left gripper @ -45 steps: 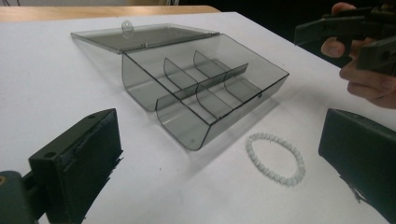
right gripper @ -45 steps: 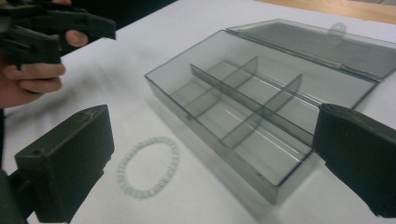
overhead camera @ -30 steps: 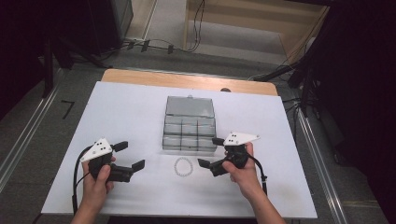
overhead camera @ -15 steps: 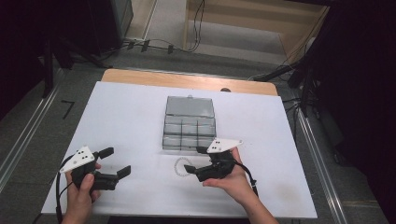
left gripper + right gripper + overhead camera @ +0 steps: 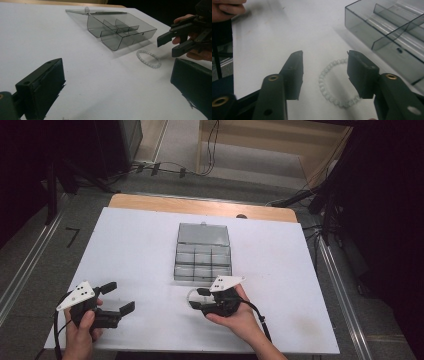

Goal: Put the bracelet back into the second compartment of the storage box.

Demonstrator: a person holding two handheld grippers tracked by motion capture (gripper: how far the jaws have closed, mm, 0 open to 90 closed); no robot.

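Observation:
A bracelet of white beads [image 5: 190, 295] [image 5: 145, 61] [image 5: 321, 83] lies flat on the white table, just in front of a clear grey compartment box [image 5: 202, 255] [image 5: 120, 30] [image 5: 387, 32] whose lid lies open behind it. My right gripper [image 5: 196, 299] [image 5: 325, 57] [image 5: 167, 47] hovers low over the bracelet. Its jaws have just been closing and now stand half apart; the bracelet lies under the gap, with neither pad touching it. My left gripper [image 5: 121, 296] [image 5: 116, 70] is at the near left, open wide and holding nothing.
The white table top [image 5: 130, 250] ends in a wooden strip [image 5: 200, 206] at the far side. The box's compartments look bare. Cables [image 5: 165, 167] run over the floor behind the table. The left hand [image 5: 227, 7] appears at the right gripper view's upper left.
The right gripper has moved left and down over the bracelet while its jaws narrowed. The left gripper has shifted left, away from the bracelet, still open.

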